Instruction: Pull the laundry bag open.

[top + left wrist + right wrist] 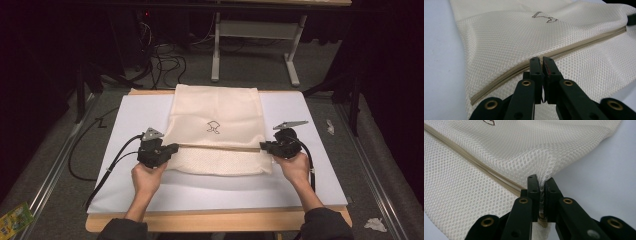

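Observation:
A cream mesh bag [215, 115] with a small dark logo [213, 127] lies flat on a white board [130, 115]. A tan zipper [215, 146] runs across it near the front. My left gripper [172, 148] is at the bag's left edge. In the left gripper view its jaws [541, 60] stand pressed together right on the zipper [586, 42], with the mesh [499, 37] under them. My right gripper [263, 145] is at the bag's right edge. In the right gripper view it [541, 180] pinches a bunched fold of mesh [524, 145] beside the zipper's [474, 161] end.
The board rests on a wooden table [215, 220]. Behind it stand another table's white legs [215, 50] and tangled cables [165, 60] on the floor. A green packet [15, 220] lies at the lower left and crumpled paper [375, 224] at the lower right.

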A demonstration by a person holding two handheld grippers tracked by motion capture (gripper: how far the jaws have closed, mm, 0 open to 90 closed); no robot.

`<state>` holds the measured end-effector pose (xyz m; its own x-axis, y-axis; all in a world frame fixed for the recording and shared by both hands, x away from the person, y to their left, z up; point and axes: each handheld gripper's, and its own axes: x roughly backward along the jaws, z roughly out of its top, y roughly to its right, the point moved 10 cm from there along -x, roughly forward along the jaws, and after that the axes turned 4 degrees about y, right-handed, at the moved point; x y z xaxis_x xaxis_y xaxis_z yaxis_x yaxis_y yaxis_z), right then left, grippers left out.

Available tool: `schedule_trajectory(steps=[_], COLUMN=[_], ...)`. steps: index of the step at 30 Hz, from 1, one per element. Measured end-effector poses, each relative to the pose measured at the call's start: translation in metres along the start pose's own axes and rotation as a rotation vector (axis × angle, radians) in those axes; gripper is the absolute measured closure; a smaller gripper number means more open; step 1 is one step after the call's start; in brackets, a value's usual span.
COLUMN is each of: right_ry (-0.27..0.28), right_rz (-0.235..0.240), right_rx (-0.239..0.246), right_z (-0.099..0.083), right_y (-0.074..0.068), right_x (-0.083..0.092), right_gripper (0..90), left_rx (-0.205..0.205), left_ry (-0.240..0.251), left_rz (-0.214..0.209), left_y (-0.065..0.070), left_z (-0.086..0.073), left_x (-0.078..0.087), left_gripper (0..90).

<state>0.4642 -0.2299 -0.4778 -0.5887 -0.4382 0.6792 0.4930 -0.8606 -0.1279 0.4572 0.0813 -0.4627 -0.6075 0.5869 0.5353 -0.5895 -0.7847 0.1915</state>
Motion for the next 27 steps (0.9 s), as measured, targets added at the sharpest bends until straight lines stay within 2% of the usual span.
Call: schedule_trajectory(steps=[4,8,16,20,27], right_ry=[-0.003,-0.007,-0.007,-0.007,-0.003], right_rz=[-0.007,-0.016,-0.035,-0.042,-0.051], right_rx=[0.005,-0.004,0.004,-0.012,-0.012], right_z=[0.001,-0.001,0.001,0.001,0.002], right_y=[0.001,0.006,0.008,0.013,0.015], right_x=[0.0,0.0,-0.002,-0.001,-0.003], right_gripper=[86.7,86.7,86.7,86.7,86.7], left_rx=[-0.001,0.021,0.025,0.04,0.051], left_ry=[-0.002,0.001,-0.001,0.001,0.005], left_rz=[0.013,0.016,0.037,0.046,0.057], left_y=[-0.002,-0.009,-0.015,-0.021,-0.028], left_z=[0.0,-0.001,-0.003,-0.005,-0.007], left_x=[0.0,0.004,0.005,0.009,0.012], left_gripper=[87.5,87.5,87.5,87.5,87.5])
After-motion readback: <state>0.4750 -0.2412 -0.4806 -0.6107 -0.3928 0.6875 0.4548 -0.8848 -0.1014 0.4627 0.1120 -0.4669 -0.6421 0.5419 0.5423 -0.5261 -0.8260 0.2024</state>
